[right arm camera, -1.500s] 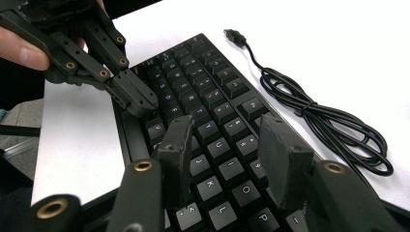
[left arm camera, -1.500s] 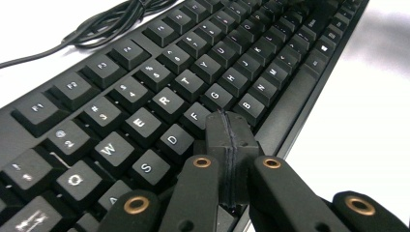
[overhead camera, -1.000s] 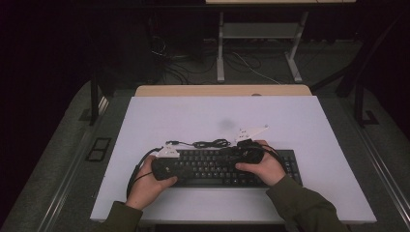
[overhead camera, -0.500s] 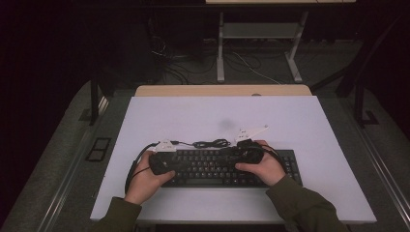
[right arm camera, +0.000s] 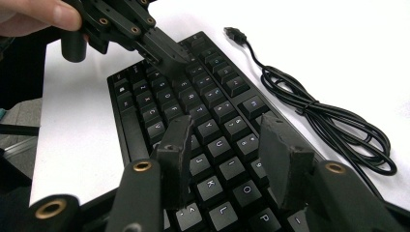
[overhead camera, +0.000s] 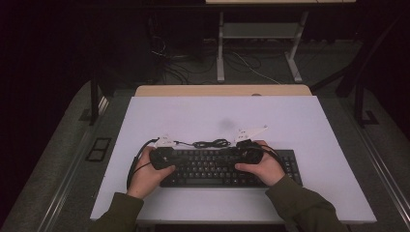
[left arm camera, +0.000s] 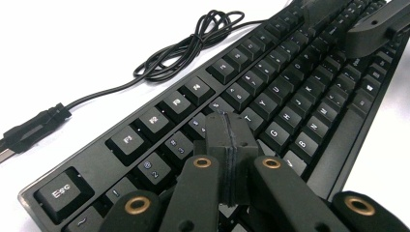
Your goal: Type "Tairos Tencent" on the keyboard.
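Near the front edge of the table [overhead camera: 309, 121] lies one black keyboard [overhead camera: 217, 169], its one coiled cable [overhead camera: 211, 143] just behind it; it looks rigid, fairly light, best gripped by its side edges, since keys give under pressure. Two grippers hover over it: the left gripper [left arm camera: 227, 145] pinched closed on nothing, the right gripper [right arm camera: 227, 145] spread partway, empty

Counter [overhead camera: 193, 116]: far half bare white surface, open passage from left edge to right edge. Near centre: black keyboard [overhead camera: 217, 169] lying left to right, blocking the near strip. Just beyond its far edge: coiled black cable [overhead camera: 211, 143] with USB plug [left arm camera: 29, 129], a snag hazard. Bare margins left and right of the keyboard. Left hand-held gripper [left arm camera: 227, 130] and right hand-held gripper [right arm camera: 227, 150] over the keys.
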`<state>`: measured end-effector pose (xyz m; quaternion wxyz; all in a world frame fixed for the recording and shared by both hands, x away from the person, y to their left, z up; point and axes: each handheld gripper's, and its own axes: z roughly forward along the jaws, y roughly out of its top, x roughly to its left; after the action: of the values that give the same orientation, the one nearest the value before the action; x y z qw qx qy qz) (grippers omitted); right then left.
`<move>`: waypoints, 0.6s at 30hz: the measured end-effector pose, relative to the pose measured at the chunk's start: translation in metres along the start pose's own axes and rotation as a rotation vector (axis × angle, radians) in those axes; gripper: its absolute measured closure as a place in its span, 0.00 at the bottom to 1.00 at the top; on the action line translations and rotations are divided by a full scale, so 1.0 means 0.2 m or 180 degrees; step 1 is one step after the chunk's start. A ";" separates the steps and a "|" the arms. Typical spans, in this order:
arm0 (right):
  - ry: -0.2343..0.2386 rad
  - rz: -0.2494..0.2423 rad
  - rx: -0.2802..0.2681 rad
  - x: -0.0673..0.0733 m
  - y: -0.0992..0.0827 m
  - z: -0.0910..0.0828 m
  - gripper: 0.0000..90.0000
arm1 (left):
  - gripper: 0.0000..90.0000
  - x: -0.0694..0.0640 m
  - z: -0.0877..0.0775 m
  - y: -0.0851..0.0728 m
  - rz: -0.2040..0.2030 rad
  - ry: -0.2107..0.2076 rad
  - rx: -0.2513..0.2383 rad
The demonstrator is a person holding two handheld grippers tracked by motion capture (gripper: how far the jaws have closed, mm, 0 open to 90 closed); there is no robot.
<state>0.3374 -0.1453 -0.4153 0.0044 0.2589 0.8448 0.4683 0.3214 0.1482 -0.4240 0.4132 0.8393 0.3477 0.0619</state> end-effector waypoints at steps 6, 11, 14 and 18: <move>0.0001 -0.0004 0.0000 0.00 0.00 0.00 0.62 | 1.00 0.00 0.02 0.00 -0.0004 0.0032 0.0009; 0.0000 0.0002 0.0001 0.00 0.00 0.00 0.61 | 0.99 0.01 0.03 -0.01 0.0004 0.0030 0.0036; 0.0002 -0.0006 0.0009 0.00 0.00 0.00 0.62 | 1.00 0.01 0.04 -0.02 -0.0022 0.0025 0.0040; 0.0000 0.0001 0.0006 0.00 0.00 0.00 0.62 | 1.00 0.00 0.05 -0.02 0.0011 0.0026 0.0078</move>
<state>0.3373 -0.1455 -0.4150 0.0040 0.2589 0.8452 0.4676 0.3238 0.1434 -0.4342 0.4014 0.8446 0.3488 0.0618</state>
